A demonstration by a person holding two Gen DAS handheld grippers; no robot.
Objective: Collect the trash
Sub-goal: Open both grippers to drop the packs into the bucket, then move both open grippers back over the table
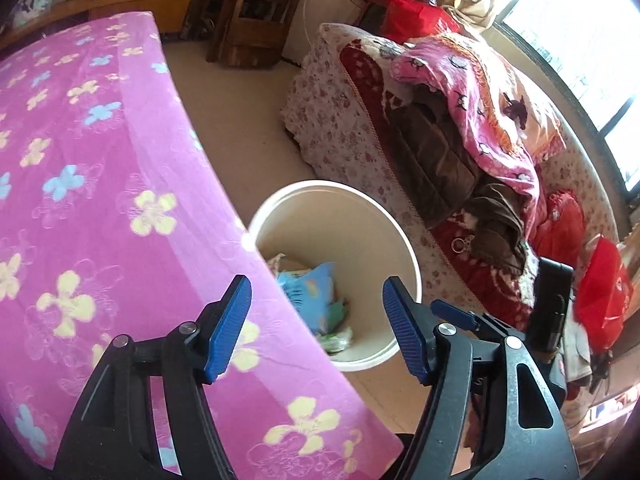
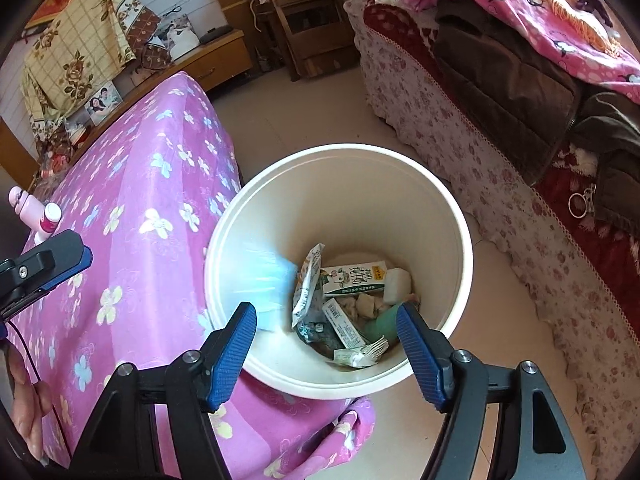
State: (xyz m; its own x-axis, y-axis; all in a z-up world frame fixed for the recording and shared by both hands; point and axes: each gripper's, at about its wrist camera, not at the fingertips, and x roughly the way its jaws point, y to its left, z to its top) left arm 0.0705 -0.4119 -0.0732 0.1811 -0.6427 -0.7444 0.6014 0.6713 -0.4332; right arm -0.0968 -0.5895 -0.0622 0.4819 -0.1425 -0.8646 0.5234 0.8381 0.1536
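A white round bin (image 2: 448,216) stands on the floor against the table's edge; it also shows in the left wrist view (image 1: 404,240). It holds trash: a milk carton (image 2: 354,278), wrappers (image 2: 308,288) and a blurred light blue packet (image 2: 264,276) in mid-air inside the rim. The blue packet shows in the left view (image 1: 310,286) too. My right gripper (image 2: 326,340) is open and empty right above the bin. My left gripper (image 1: 316,320) is open and empty over the table's edge beside the bin; it also shows in the right view (image 2: 48,266).
A table under a pink flowered cloth (image 1: 80,160) fills the left. Two small pink and white bottles (image 2: 36,212) stand at its left end. A sofa with a floral cover, blankets and clothes (image 2: 500,92) is at the right. Wooden furniture (image 1: 248,12) stands at the back.
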